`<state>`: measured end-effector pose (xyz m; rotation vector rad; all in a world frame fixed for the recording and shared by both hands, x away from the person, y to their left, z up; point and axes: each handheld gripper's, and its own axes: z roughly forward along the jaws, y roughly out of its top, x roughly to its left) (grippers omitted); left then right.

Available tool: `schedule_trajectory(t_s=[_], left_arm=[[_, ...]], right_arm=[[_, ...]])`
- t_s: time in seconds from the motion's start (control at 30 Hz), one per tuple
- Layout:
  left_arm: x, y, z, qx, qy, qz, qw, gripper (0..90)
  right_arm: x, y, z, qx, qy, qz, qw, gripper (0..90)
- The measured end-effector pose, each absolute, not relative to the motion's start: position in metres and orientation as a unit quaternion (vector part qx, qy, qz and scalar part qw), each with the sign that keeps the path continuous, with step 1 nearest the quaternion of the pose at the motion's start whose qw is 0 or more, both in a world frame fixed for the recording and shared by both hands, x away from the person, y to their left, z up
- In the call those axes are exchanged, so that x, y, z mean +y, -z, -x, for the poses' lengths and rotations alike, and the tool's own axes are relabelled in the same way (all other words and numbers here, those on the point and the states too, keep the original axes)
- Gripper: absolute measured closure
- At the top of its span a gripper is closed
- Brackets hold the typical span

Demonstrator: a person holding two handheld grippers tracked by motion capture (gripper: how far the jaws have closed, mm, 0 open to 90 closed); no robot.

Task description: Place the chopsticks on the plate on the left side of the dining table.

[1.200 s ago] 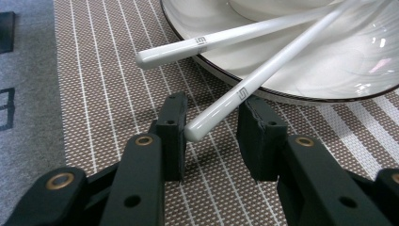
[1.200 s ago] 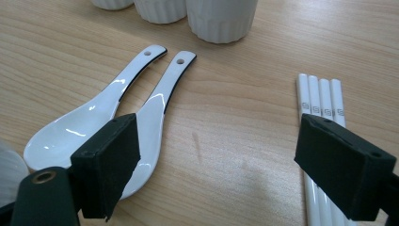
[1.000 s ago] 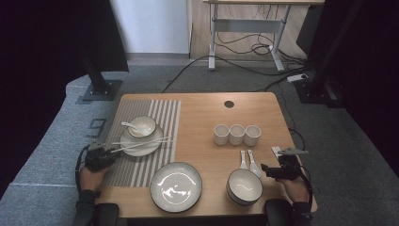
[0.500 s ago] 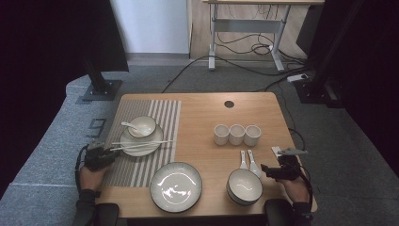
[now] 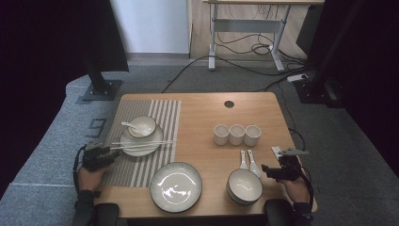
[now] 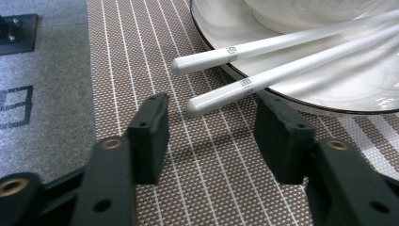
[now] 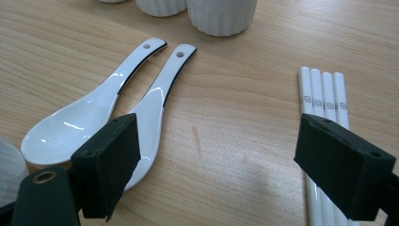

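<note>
Nothing had visibly shifted; the left gripper (image 6: 209, 141) stood open and empty, the chopsticks (image 6: 282, 61) lying just beyond, running far-right.

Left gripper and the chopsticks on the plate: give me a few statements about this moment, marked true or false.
1. The left gripper is open, with the near ends of the chopsticks just ahead of its jaws. True.
2. The chopsticks lie flat on the striped placemat. False: they rest across the plate, their ends overhanging the mat.
3. The right gripper is shut on a spoon. False: it is open, holding nothing, with two spoons by one jaw and four chopsticks by the other.
4. Three white cups stand in a row on the bare table. True.
</note>
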<state>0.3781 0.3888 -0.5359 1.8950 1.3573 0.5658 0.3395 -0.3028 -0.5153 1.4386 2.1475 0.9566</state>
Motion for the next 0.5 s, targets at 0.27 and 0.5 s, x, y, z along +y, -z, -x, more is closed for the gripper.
schedule_trajectory(t_s=[0.27, 0.5], left_arm=[[0.390, 0.531, -0.371, 0.525, -0.228, -0.730, 0.374, 28.7], [0.385, 0.526, -0.365, 0.516, -0.233, -0.731, 0.380, 20.1]], right_arm=[[-0.303, 0.516, -0.339, 0.764, -0.340, -0.513, 0.192, 14.3], [-0.304, 0.517, -0.338, 0.763, -0.341, -0.514, 0.194, 14.3]])
